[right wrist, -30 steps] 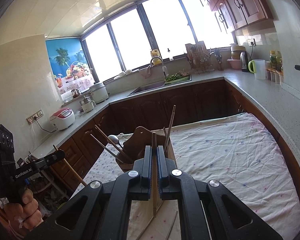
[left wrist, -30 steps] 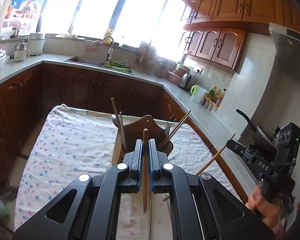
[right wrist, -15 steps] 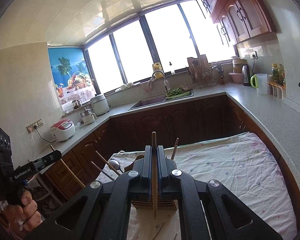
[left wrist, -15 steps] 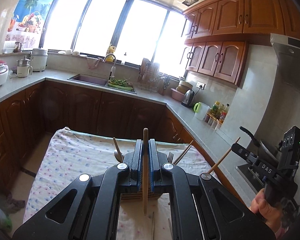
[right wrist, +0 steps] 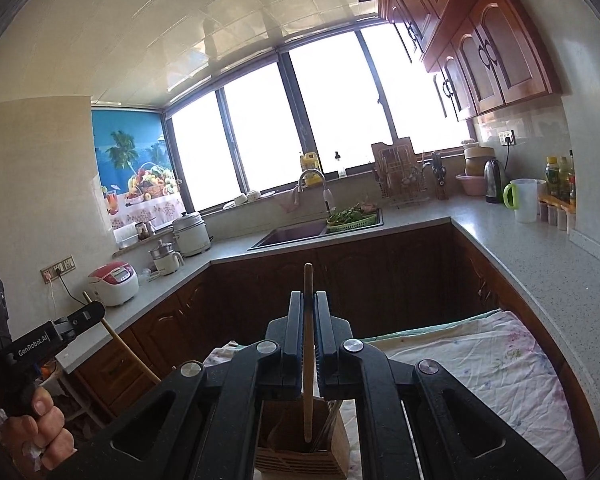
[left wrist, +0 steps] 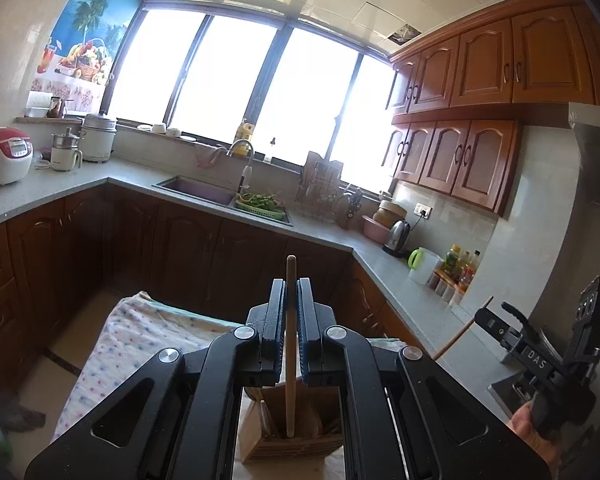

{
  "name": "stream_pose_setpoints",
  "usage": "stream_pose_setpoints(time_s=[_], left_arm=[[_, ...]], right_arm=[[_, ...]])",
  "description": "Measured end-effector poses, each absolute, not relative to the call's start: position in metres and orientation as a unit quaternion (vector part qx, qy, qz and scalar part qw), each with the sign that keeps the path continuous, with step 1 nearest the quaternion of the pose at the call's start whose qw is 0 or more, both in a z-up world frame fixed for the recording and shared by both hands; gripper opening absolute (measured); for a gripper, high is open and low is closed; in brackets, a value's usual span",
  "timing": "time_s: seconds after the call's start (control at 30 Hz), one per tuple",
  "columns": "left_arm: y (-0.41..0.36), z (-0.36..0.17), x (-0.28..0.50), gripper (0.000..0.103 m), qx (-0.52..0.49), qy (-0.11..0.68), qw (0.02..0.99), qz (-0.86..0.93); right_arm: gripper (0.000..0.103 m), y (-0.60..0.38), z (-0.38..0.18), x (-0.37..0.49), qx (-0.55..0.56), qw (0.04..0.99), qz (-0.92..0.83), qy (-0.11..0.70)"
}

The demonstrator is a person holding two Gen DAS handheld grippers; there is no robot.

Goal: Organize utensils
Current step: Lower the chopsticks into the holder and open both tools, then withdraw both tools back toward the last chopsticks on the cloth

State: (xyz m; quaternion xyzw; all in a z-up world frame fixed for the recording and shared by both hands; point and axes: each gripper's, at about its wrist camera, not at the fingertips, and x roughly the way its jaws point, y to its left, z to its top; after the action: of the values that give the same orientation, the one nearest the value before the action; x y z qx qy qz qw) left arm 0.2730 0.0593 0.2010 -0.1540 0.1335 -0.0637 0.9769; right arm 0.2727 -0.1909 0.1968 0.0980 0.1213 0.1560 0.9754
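Observation:
My left gripper (left wrist: 290,286) is shut on a wooden chopstick (left wrist: 290,344) held upright, its lower end hanging over the wooden utensil holder (left wrist: 296,436) on the table. My right gripper (right wrist: 309,298) is shut on another wooden chopstick (right wrist: 308,352), also upright, its lower end above the same holder (right wrist: 300,448). Several utensils stand in the holder. Each gripper shows in the other's view: the right one (left wrist: 485,317) at the right edge, the left one (right wrist: 94,312) at the left edge, both with a chopstick.
The holder stands on a table under a floral cloth (left wrist: 116,344), which also shows in the right wrist view (right wrist: 496,368). Dark wooden cabinets and a grey countertop (left wrist: 332,236) with a sink (left wrist: 200,192) wrap around behind. A kettle (left wrist: 398,236) stands on the right counter.
Both grippers have risen and tilted up with their chopsticks. The holder has dropped from mid-frame to the bottom, seen between the fingers, with the chopstick ends now over it.

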Motion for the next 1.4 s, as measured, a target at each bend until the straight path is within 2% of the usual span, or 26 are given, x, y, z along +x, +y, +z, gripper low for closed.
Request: stream_pose_setpoints(time_s=[0.5, 1.03, 1.13, 1.17, 1.2, 1.23, 1.27, 1.33, 1.4], left_arm=[[0.041, 0.116, 0.309, 0.005, -0.153, 0.221, 0.962, -0.045], [0.038, 0.108, 0.313, 0.006, -0.145, 0.244, 0.958, -0.044], [0.038, 0.109, 0.313, 0.008, -0.145, 0.248, 0.957, -0.046], [0.039, 0.108, 0.312, 0.017, -0.15, 0.25, 0.955, -0.05], [0.041, 0.108, 0.311, 0.035, -0.156, 0.251, 0.954, -0.052], [0.042, 0.109, 0.31, 0.044, -0.16, 0.249, 0.954, -0.05], [0.044, 0.11, 0.307, 0.05, -0.162, 0.244, 0.955, -0.047], [0.044, 0.111, 0.303, 0.052, -0.16, 0.242, 0.956, -0.045], [0.047, 0.111, 0.299, 0.053, -0.164, 0.242, 0.955, -0.047]], right_arm=[[0.004, -0.186, 0.123, 0.305, 0.114, 0.96, 0.154, 0.203], [0.005, -0.19, 0.114, 0.313, 0.128, 0.954, 0.153, 0.225], [0.01, -0.192, 0.114, 0.313, 0.137, 0.951, 0.157, 0.227], [0.013, -0.192, 0.114, 0.312, 0.138, 0.952, 0.154, 0.226], [0.016, -0.193, 0.114, 0.311, 0.139, 0.952, 0.153, 0.225], [0.024, -0.194, 0.114, 0.309, 0.142, 0.952, 0.153, 0.222], [0.037, -0.196, 0.114, 0.307, 0.146, 0.952, 0.155, 0.22], [0.054, -0.199, 0.116, 0.303, 0.153, 0.952, 0.155, 0.214], [0.061, -0.202, 0.117, 0.299, 0.158, 0.952, 0.154, 0.21]])
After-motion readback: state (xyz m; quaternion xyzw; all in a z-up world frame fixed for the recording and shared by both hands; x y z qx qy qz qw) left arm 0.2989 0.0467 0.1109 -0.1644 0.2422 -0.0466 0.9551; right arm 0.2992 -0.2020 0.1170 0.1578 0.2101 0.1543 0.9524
